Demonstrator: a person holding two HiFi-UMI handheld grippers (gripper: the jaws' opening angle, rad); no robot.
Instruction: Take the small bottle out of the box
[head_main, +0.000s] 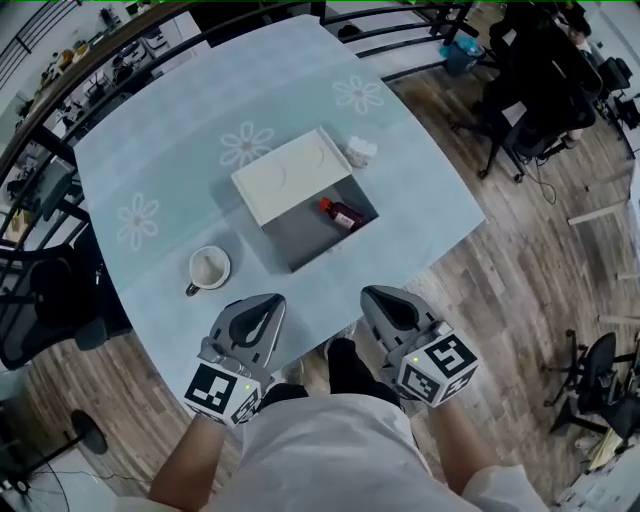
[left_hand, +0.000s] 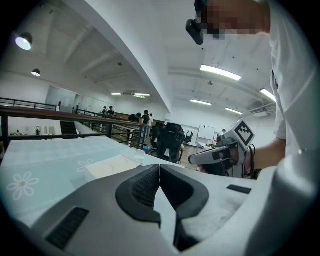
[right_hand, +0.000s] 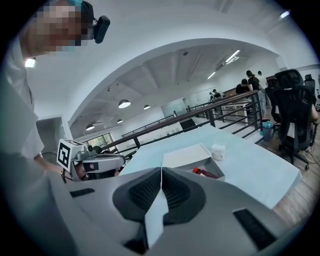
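A small dark-red bottle (head_main: 343, 214) with a red cap lies on its side inside an open grey box (head_main: 300, 247) near the table's middle; its white lid (head_main: 290, 175) leans open at the far side. The right gripper view shows the bottle (right_hand: 205, 173) in the box (right_hand: 219, 175) ahead. My left gripper (head_main: 268, 302) and my right gripper (head_main: 374, 296) are held near my body at the table's near edge, well short of the box. Both are shut with nothing between their jaws.
A white cup (head_main: 209, 268) stands on the pale blue flowered tablecloth (head_main: 160, 170) left of the box. A small white jar (head_main: 360, 151) sits behind the box. Black railings and office chairs (head_main: 530, 110) surround the table; wooden floor lies to the right.
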